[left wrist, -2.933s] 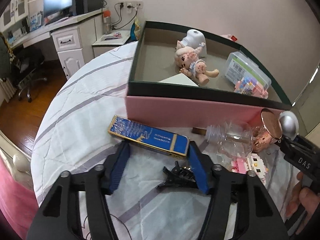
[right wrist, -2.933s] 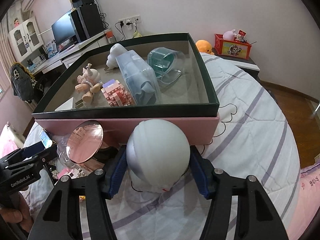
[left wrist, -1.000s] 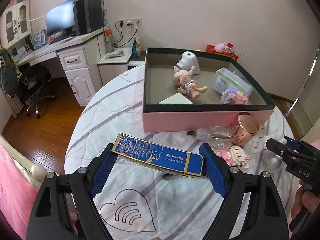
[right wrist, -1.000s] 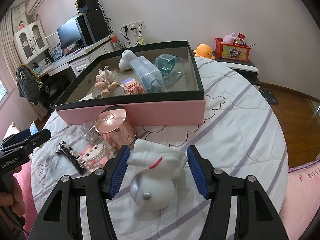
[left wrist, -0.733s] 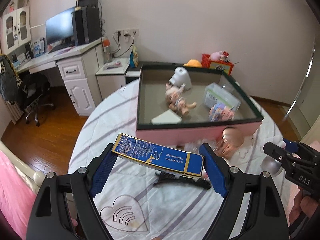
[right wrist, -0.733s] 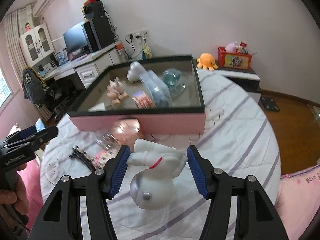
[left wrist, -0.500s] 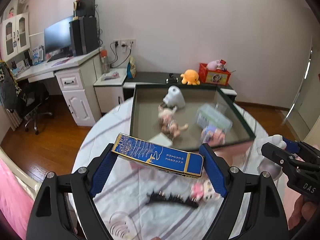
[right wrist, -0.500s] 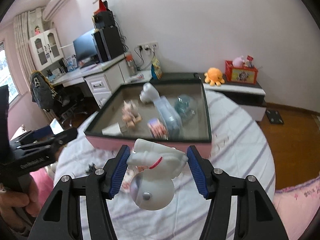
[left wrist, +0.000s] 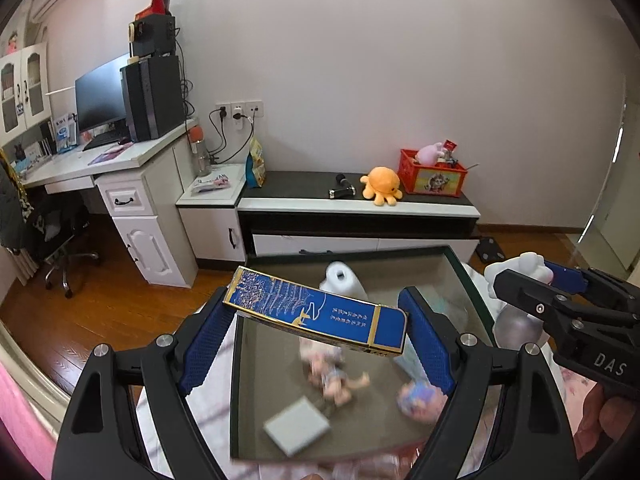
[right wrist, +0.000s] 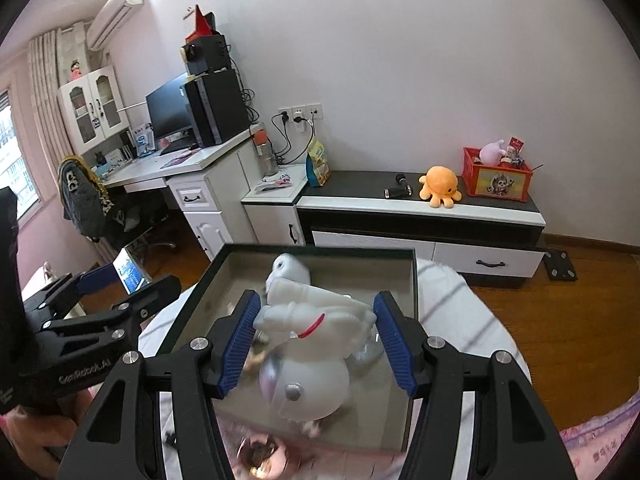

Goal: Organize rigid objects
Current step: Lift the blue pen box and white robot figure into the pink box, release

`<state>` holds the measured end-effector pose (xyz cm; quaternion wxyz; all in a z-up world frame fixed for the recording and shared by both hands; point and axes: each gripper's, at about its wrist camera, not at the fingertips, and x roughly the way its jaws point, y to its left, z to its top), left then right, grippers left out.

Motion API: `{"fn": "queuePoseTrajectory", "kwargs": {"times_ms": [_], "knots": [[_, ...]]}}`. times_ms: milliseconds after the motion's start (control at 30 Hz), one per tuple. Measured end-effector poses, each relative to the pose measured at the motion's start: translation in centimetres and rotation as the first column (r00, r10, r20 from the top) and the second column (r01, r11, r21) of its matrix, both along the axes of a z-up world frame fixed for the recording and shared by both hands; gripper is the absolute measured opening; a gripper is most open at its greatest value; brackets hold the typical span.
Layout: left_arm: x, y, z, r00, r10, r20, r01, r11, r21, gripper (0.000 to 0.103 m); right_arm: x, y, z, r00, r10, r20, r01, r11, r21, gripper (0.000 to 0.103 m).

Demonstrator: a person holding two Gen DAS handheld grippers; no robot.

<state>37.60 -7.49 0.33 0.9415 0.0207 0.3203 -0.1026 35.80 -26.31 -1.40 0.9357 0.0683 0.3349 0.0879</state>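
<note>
My left gripper (left wrist: pixel 316 320) is shut on a long blue and gold box (left wrist: pixel 316 316) and holds it in the air above the open storage box (left wrist: pixel 468 276). My right gripper (right wrist: pixel 316 336) is shut on a white figurine (right wrist: pixel 312 356) with a round silver-grey base, also above the storage box (right wrist: pixel 414 276). The right gripper with the figurine shows at the right of the left wrist view (left wrist: pixel 532 292). The left gripper shows at the left of the right wrist view (right wrist: pixel 120 284). Inside the box lie a doll (left wrist: pixel 340 376), a white card (left wrist: pixel 296 430), a white toy (left wrist: pixel 340 280) and a pink brick toy (left wrist: pixel 420 396).
The storage box sits on a round bed with a striped white cover (right wrist: pixel 480 320). A rose-gold cup (right wrist: pixel 260 460) is at the box's near side. Behind stand a low TV cabinet (left wrist: pixel 360 216), a desk with monitor (left wrist: pixel 120 160) and an office chair (left wrist: pixel 60 236).
Both grippers rose from the bed with their objects and moved forward over the storage box. The view now looks down into the box from above.
</note>
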Motion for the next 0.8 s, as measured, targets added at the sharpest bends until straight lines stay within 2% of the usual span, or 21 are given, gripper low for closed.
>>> {"fn": "queuePoseTrajectory", "kwargs": {"times_ms": [233,433,700,767,800], "knots": [[5.5,-1.3,-2.4,0.999,0.035,-0.027,-0.034,0.999,0.024,0.085,5.8,-0.4,-2.4,0.998,-0.004,-0.064,0.003,1.0,-0.013,0.06],[9.3,-2.1,-5.5,0.994,0.035,-0.103,-0.032,0.999,0.027,0.085,9.5,-1.1,-6.1,0.987,-0.013,-0.161,0.013,1.0,-0.002,0.06],[10.5,-2.9,-7.4,0.986,0.008,-0.164,-0.001,0.999,0.041,0.086,10.5,-1.7,-8.2,0.976,-0.025,-0.217,0.025,1.0,-0.003,0.061],[10.4,-2.8,-7.4,0.987,0.013,-0.162,-0.005,0.999,0.054,0.087,10.3,-1.5,-8.2,0.975,-0.019,-0.221,0.018,1.0,-0.004,0.067],[10.2,-2.7,-7.3,0.987,0.025,-0.157,-0.015,0.998,0.061,0.09,10.0,-1.6,-8.1,0.976,-0.033,-0.216,0.031,0.999,-0.012,0.077]]}}
